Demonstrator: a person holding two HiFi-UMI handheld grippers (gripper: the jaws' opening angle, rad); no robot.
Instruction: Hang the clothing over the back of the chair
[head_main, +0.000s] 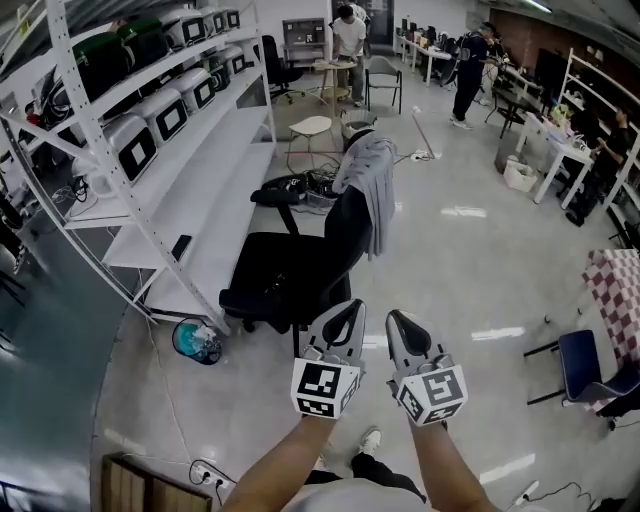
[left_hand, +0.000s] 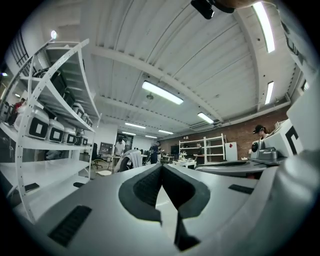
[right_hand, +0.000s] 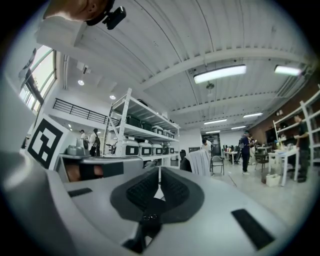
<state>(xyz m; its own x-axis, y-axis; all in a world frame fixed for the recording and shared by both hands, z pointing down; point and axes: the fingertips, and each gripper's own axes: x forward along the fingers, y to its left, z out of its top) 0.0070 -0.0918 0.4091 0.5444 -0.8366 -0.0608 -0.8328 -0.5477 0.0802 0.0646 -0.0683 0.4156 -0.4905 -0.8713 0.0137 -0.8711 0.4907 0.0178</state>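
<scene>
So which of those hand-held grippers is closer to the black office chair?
Left. The left hand-held gripper is just short of the black office chair, near its seat; the right hand-held gripper is beside the left one, farther off to the side.

Location type: laboratory or workshop hall. Indicators:
- White metal shelving (head_main: 210, 170) holds identical boxed machines (head_main: 132, 148), possibly 3D printers.
- Work tables (head_main: 565, 150) carrying equipment stand along a brick wall (head_main: 530, 30).
- People (head_main: 470, 70) stand at benches.
- The ribbed ceiling carries strip lights (left_hand: 162, 93).
- The hard floor (head_main: 450, 250) is glossy, with loose cables (head_main: 315, 182) lying on it.
</scene>
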